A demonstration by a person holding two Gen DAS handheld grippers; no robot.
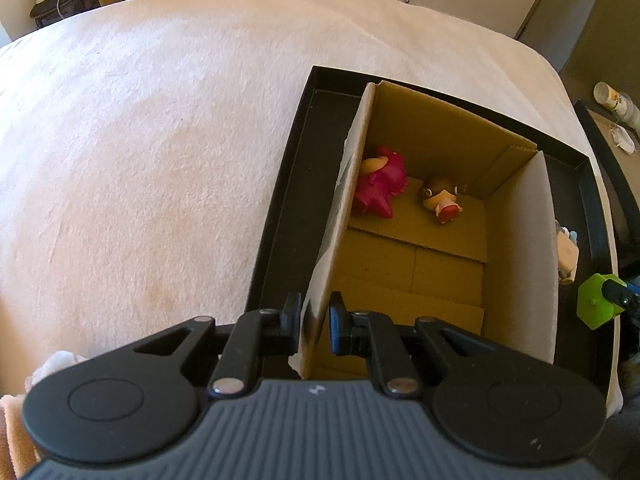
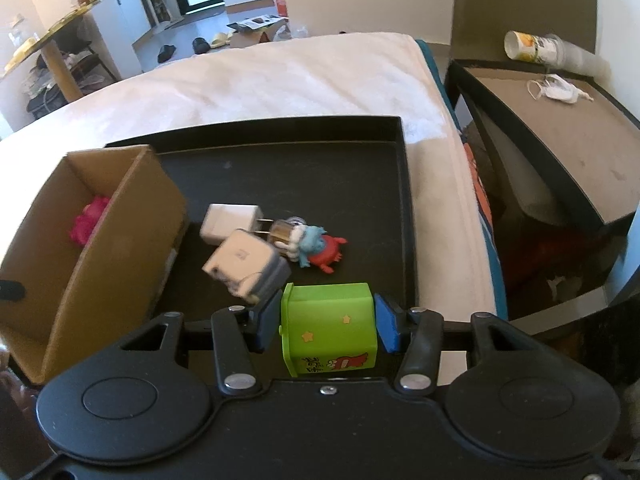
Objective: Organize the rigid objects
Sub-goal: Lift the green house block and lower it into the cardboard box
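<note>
My left gripper [image 1: 314,308] is shut on the near left wall of an open cardboard box [image 1: 440,120]. The box stands in a black tray [image 1: 280,216]. On the box floor lie a pink toy [image 1: 382,186] and a small brown figure [image 1: 440,198]. My right gripper [image 2: 328,306] is shut on a green toy box [image 2: 328,328] with stars and a cartoon on it, its blue pads pressed on both sides. The green toy box [image 1: 596,300] also shows at the right edge of the left wrist view. The cardboard box [image 2: 120,240] stands to the left of the right gripper.
On the tray floor [image 2: 320,160] lie two white chargers [image 2: 230,222] [image 2: 244,264] and a blue and red toy [image 2: 320,248]. The tray rests on a white bed cover [image 2: 280,80]. A dark side table [image 2: 560,140] with a paper cup [image 2: 524,46] stands to the right.
</note>
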